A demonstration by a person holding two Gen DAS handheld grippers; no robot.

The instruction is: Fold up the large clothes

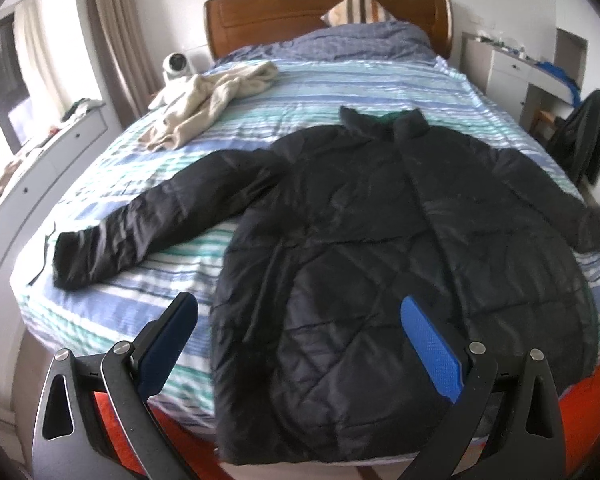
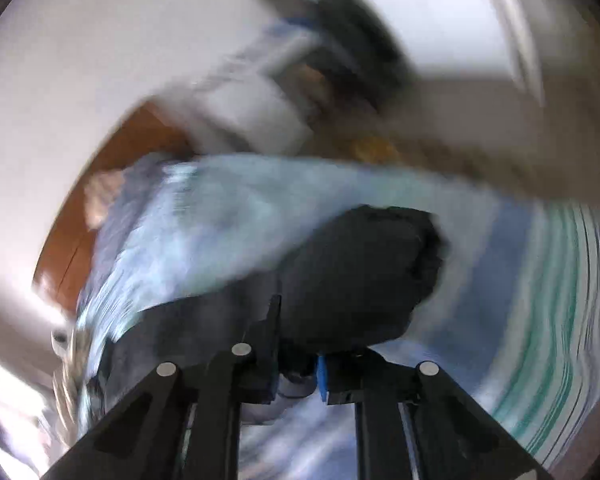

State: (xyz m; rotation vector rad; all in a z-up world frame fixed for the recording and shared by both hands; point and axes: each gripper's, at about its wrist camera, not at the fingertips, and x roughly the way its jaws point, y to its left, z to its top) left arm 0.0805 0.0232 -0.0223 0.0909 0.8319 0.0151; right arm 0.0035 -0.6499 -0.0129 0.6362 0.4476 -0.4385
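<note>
Left fingers [image 1: 428,344] spread above the black jacket [image 1: 380,240] hem; right fingers [image 2: 266,344] pinch its sleeve [image 2: 360,272].

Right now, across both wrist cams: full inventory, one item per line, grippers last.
Jacket: 1, black quilted, spread flat on the bed, hem over the near edge; its right sleeve end is in the right gripper.
Garment: 1, beige, crumpled at the bed's far left.
Bed sheet: 1, blue, teal and white stripes.
Duvet: 1, blue-grey, bunched at the headboard.
Pillow: 1, striped, against the headboard.
Headboard: 1, brown wood.
Left gripper: open, hovering over the jacket's hem.
Right gripper: shut on the sleeve; view badly blurred.
</note>
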